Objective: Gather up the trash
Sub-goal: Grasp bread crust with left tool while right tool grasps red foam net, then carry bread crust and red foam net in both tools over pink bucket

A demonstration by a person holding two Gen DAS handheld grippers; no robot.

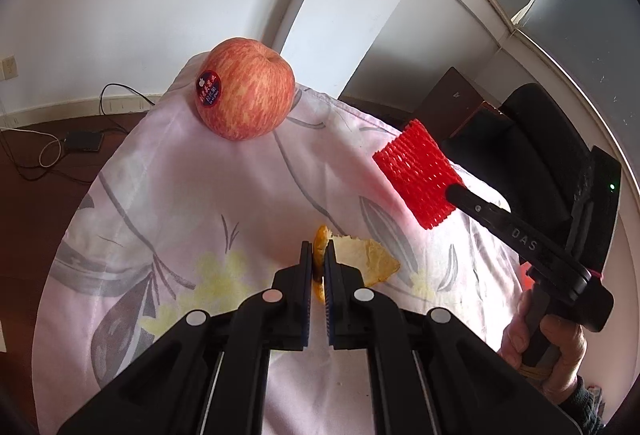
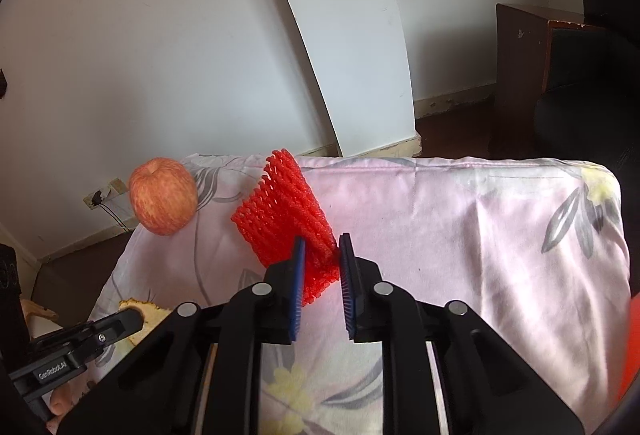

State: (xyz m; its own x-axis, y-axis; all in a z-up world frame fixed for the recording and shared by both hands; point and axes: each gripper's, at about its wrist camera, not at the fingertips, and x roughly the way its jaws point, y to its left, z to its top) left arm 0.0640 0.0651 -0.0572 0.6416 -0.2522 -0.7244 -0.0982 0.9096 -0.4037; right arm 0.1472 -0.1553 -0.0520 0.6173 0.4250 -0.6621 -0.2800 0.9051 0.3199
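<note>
Left wrist view shows the left claw (image 1: pixel 318 263) pinching a piece of orange peel with a pale inside (image 1: pixel 360 255), its two black fingers squeezed tight on it. The peel sits low over the pink cloth with grey leaves and yellow flowers (image 1: pixel 180 195) that covers the bench. A round red and yellow apple with a dark sticker (image 1: pixel 245 89) sits at the far edge of the bench, well apart from the peel. Near the right edge, the right claw (image 1: pixel 452 195) grips a red foam fruit net (image 1: pixel 420 173), and a hand (image 1: pixel 548 343) holds its black handle.

Right wrist view shows the right claw (image 2: pixel 322 253) closed on the red net (image 2: pixel 282 213), with the net squashed between its blue pads. The apple (image 2: pixel 163 191) is at the far left corner of the bench. The left claw (image 2: pixel 120 323) pokes in from the lower left with the peel (image 2: pixel 150 313).
</note>
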